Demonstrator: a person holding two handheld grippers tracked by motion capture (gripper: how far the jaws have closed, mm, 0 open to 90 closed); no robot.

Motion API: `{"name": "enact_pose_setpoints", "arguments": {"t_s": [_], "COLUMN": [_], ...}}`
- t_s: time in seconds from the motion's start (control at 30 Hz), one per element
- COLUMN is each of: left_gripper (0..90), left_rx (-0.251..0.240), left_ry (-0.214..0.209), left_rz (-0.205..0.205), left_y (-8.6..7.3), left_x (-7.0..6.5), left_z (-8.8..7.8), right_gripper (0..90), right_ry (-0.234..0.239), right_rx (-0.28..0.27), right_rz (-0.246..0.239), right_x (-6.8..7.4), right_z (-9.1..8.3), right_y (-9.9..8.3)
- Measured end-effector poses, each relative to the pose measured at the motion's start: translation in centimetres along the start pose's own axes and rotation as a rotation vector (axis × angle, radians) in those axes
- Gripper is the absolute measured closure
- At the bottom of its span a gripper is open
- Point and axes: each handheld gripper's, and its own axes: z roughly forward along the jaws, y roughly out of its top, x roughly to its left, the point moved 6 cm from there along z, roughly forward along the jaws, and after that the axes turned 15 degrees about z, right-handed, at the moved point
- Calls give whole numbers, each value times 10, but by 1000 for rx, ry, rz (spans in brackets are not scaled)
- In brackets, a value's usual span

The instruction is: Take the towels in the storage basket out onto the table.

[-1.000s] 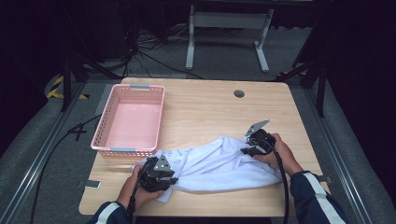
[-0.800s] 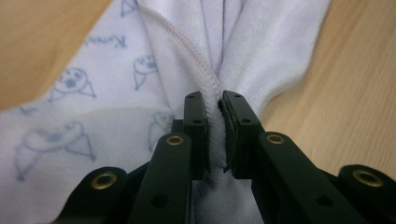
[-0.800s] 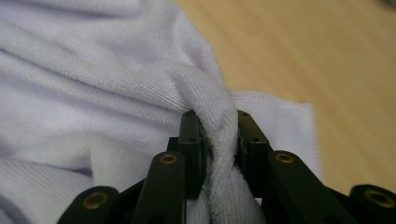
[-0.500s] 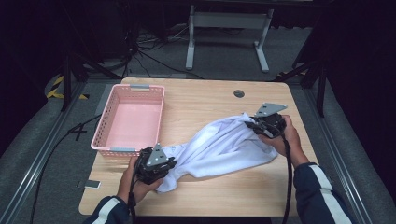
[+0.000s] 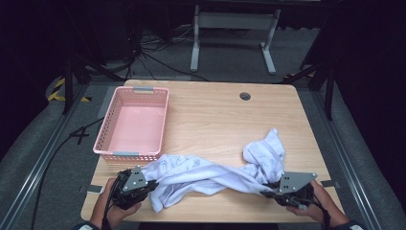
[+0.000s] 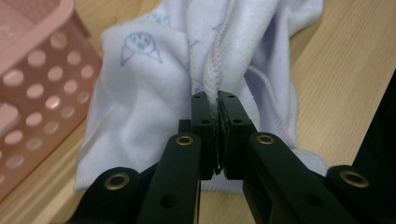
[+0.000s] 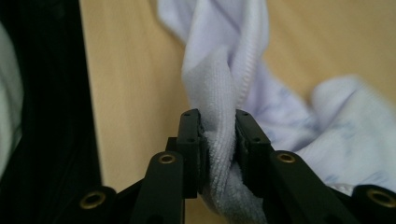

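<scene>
The wooden desk [image 5: 215, 115] carries 1 pink basket [image 5: 133, 122] beyond the left fingers and 1 white cloth [image 5: 210, 172] stretched between both fingers.

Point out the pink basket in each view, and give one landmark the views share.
High view: the pink basket stands on the table's left part, behind the left gripper.
Left gripper view: its perforated wall is at the left edge, beside the white cloth.
Right gripper view: the basket is not in it.
Shared landmark: the white cloth, pinched at either end by the left gripper and the right gripper.
</scene>
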Motion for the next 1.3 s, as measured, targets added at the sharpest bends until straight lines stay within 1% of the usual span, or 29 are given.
{"name": "enact_pose_setpoints", "arguments": {"t_s": [0.07,0.1,0.13,0.17,0.23,0.27,0.3,0.33,0.43,0.47,0.53,0.57,0.67,0.7,0.77,0.83,0.87,0.9,0.93,0.97,1.0,1.03,1.07,1.1,1.17,1.2,1.23,1.27,1.3], "left_gripper": [864,864,864,864,864,864,864,864,864,864,864,864,863,862,862,862,862,862,861,861,861,861,861,861,861,861,861,861,861], "left_rx": [9,15,24,33,57,69,69,69,77,82,68,77,74,74,82,72,61,40,28,12,-1,-1,-7,-7,-12,-10,-10,-13,-11], "left_ry": [-9,-16,-21,-33,-34,-41,-48,-48,-67,-80,-74,-84,-73,-73,-68,-62,-65,-70,-69,-69,-75,-75,-66,-66,-71,-81,-81,-92,-96], "left_rz": [-19,-20,-26,-23,-22,-17,-28,-28,-36,-41,-47,-47,-36,-36,-8,-5,-8,-19,-25,-29,-34,-34,-25,-25,-19,-14,-14,-13,-11], "left_y": [-6,-8,-10,-12,-15,-16,-16,-16,-15,-15,-12,-11,-4,-4,0,2,1,2,3,3,4,4,5,5,5,5,5,5,5], "left_x": [-1,-2,-4,-5,-7,-8,-7,-7,-3,-2,2,2,5,5,1,-3,-3,-5,-5,-6,-7,-7,-11,-11,-14,-20,-20,-26,-29], "left_z": [0,1,5,9,16,19,24,24,32,33,38,39,46,46,46,43,40,36,33,31,28,28,25,25,25,24,24,22,22], "right_gripper": [739,730,738,748,757,763,764,769,777,779,783,785,782,782,746,629,566,564,542,528,522,522,494,494,469,421,421,427,418], "right_ry": [-31,-4,-11,-46,-84,-71,-73,-115,-136,-150,-185,-215,-289,-289,-319,-298,-265,-230,-226,-225,-201,-201,-229,-229,-220,-196,-196,-204,-224], "right_rx": [31,35,38,56,80,59,55,58,41,26,14,10,-1,-1,0,12,11,-3,-43,-79,-97,-97,-144,-144,-141,-131,-131,-123,-130], "right_rz": [50,86,102,115,124,148,158,150,183,201,211,208,204,204,214,230,253,260,274,269,257,257,237,237,220,217,217,208,223], "right_x": [-2,-1,-2,-4,-10,-12,-16,-24,-35,-42,-51,-58,-82,-82,-94,-100,-100,-98,-98,-98,-95,-95,-95,-95,-99,-101,-101,-106,-111], "right_z": [5,8,11,16,26,28,29,30,32,34,37,40,50,50,54,52,48,42,32,24,16,16,3,3,-1,-3,-3,-1,2], "right_y": [-18,-26,-30,-35,-42,-41,-40,-38,-36,-34,-31,-28,-16,-16,-11,-9,-8,-6,0,7,15,15,35,35,54,65,65,75,79]}}
